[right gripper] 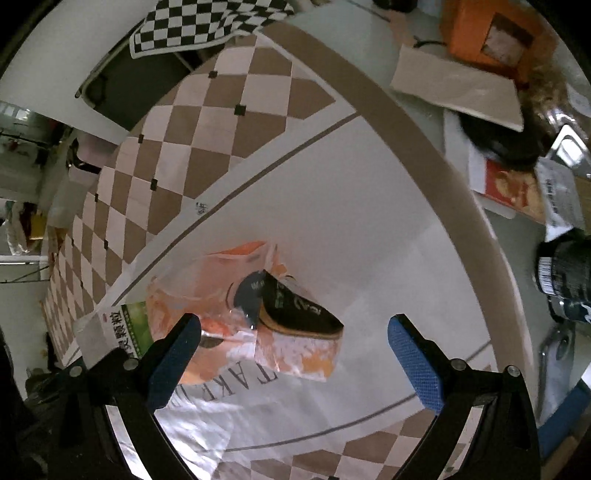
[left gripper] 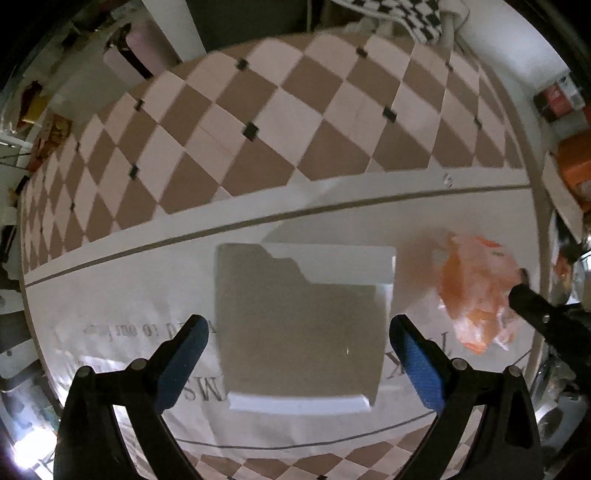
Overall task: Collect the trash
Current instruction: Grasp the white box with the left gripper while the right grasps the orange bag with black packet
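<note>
Across the counter (left gripper: 155, 266) lies a smooth cloth: a white panel with grey lettering and a thin dark line round it, then a border of brown and pale diamonds with small black squares at the joints. One flat white box (left gripper: 299, 325) sits on the white panel, rectangular, matte, its top mostly in shadow, with a green printed end showing in the right wrist view (right gripper: 129, 328). Just beside it, toward the counter's rounded edge, lies one crumpled wrapper (right gripper: 255, 317), thin crinkly plastic, part clear and part orange, with a dark printed patch on it.

Two grippers are out. The left hand-held gripper (left gripper: 299, 362) hangs over the box with its jaws spread wide, wider than the box, nothing between the blue textured pads (left gripper: 417, 362). The right hand-held gripper (right gripper: 291, 358) is likewise released, its blue pads (right gripper: 413, 358) apart; the wrapper lies below it, nearer the left pad, and whether that pad touches the plastic I cannot tell.

Past the counter's brown rim stand an orange carton (right gripper: 495, 33), a tan flat piece (right gripper: 454, 88) and a dark jar (right gripper: 565, 277).
</note>
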Demonstrator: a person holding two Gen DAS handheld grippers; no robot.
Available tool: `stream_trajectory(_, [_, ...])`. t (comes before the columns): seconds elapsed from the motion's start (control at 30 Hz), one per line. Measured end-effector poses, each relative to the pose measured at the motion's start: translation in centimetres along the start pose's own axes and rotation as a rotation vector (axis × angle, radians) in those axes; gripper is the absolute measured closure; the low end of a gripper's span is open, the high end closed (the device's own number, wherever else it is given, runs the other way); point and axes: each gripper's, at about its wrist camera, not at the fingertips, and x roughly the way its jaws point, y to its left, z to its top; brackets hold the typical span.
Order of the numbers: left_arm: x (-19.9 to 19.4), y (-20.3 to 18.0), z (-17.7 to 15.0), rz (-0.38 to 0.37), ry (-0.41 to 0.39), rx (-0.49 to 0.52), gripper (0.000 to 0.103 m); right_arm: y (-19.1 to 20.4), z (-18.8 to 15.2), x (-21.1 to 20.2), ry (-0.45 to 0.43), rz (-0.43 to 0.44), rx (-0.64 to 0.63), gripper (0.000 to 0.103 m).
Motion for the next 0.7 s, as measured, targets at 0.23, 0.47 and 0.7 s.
stream_trajectory(0.23, [1.1, 0.9, -0.7, -0.003, -0.010, -0.024, 0.031, 0.3, 0.4, 1.8, 0.045, 0.050, 0.006, 0.001])
stream_trajectory(0.47, [0.6, 4.7, -2.8, 0.041, -0.043, -0.069, 0.031, 0.7, 0.1, 1.9, 0.057, 0.112, 0.005, 0.001])
stream_trajectory(0.7, [1.7, 5.3, -2.7, 0.015, -0.037, -0.094, 0.028, 1.7, -0.1, 3.3, 0.077, 0.123, -0.017, 0.001])
